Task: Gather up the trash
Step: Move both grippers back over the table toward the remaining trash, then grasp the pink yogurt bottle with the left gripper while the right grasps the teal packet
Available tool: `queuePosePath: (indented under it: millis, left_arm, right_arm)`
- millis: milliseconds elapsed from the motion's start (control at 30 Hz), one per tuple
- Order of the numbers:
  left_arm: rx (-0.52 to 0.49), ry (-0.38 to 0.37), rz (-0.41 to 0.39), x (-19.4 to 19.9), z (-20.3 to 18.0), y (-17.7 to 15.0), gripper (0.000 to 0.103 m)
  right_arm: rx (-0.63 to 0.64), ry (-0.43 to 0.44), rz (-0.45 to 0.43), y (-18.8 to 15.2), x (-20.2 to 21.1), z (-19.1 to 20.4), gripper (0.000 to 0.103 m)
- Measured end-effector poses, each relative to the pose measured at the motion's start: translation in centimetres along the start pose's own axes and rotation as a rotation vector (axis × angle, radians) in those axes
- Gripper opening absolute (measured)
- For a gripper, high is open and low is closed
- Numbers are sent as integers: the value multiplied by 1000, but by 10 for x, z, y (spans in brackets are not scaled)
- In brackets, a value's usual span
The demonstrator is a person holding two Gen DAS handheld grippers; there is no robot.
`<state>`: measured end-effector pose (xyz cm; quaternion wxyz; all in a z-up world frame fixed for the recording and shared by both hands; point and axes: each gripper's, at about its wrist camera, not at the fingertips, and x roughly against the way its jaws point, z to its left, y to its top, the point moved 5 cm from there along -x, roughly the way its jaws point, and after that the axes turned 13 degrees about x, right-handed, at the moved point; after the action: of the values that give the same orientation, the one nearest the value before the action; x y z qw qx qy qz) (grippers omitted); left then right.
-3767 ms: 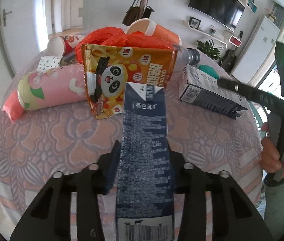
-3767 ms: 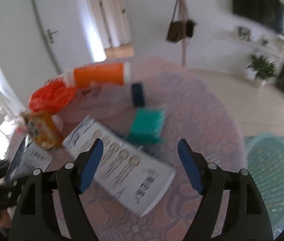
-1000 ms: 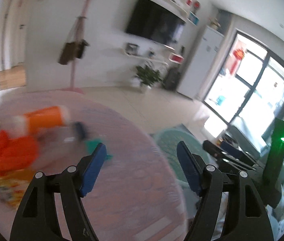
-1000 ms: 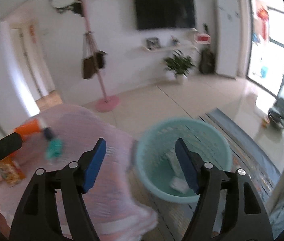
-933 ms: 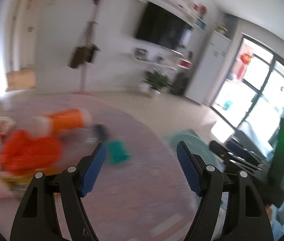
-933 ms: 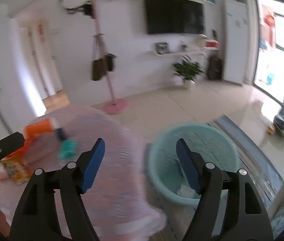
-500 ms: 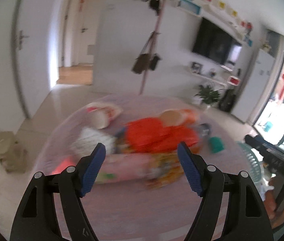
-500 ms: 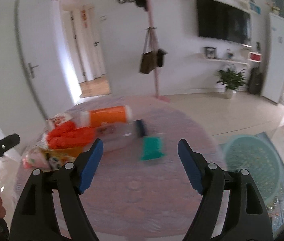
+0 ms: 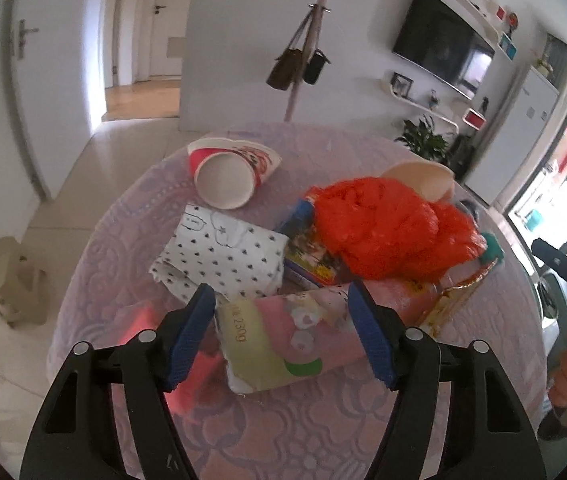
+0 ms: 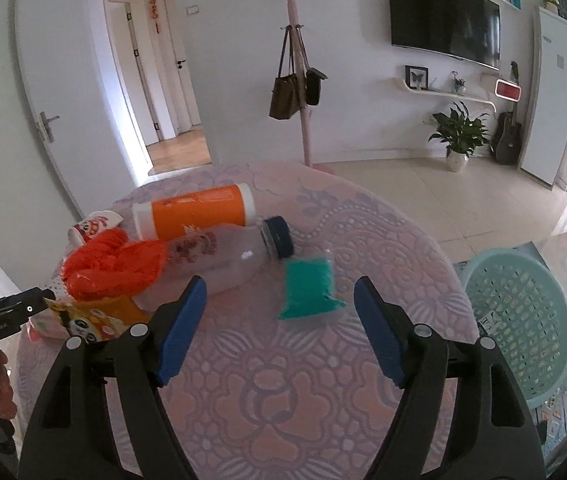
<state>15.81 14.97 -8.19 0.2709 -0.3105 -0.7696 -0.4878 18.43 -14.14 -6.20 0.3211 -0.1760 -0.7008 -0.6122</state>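
Note:
My left gripper (image 9: 281, 322) is open and empty, its jaws on either side of a pink snack bag (image 9: 283, 338) lying on the round table (image 9: 303, 432). Behind it lie a dotted white packet (image 9: 223, 254), a red paper cup (image 9: 227, 172) and a crumpled orange plastic bag (image 9: 387, 232). My right gripper (image 10: 279, 314) is open and empty above the table (image 10: 283, 400), just short of a teal packet (image 10: 309, 290). A clear bottle (image 10: 223, 258), an orange canister (image 10: 193, 210) and a panda snack bag (image 10: 91, 320) lie to its left.
A teal basket (image 10: 519, 320) stands on the floor right of the table. A beige stool (image 9: 7, 276) stands on the floor at the left. A coat stand (image 10: 299, 80) with bags is behind the table. Each view shows the other hand-held gripper at its edge.
Both grippers have swung back from the basket to the table. The dark blue carton and the white box held earlier are gone from the jaws.

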Motion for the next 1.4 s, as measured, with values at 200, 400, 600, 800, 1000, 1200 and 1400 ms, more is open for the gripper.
queuePosePath:
  millis: [200,400,600,800,1000,1200,1400]
  left_arm:
    - [-34,-64,85,15,-11,-24,67]
    - [-155,-120,204,30,-43,-55,73]
    - [-279,-109,158,25,-77,-55,75]
    - [-384,40,229,-23,-93,-58,75]
    - [-337,60,271,-36,-84,-70,59]
    - [-219,-21,246,-19,-73,-76,47]
    - [-150,-108,207,-2,-76,-84,47]
  right_arm:
    - [-53,-3,20,-5,-6,-23,72]
    - [-72,12,21,-11,-6,-31,72]
    - [-51,4,7,-15,-3,-26,72]
    - [7,-9,37,-3,-19,-30,72]
    - [52,-6,117,4,-56,-20,72]
    - [57,-34,163,-2,-77,-18,72]
    - [86,-38,202,-4,-89,-14,52]
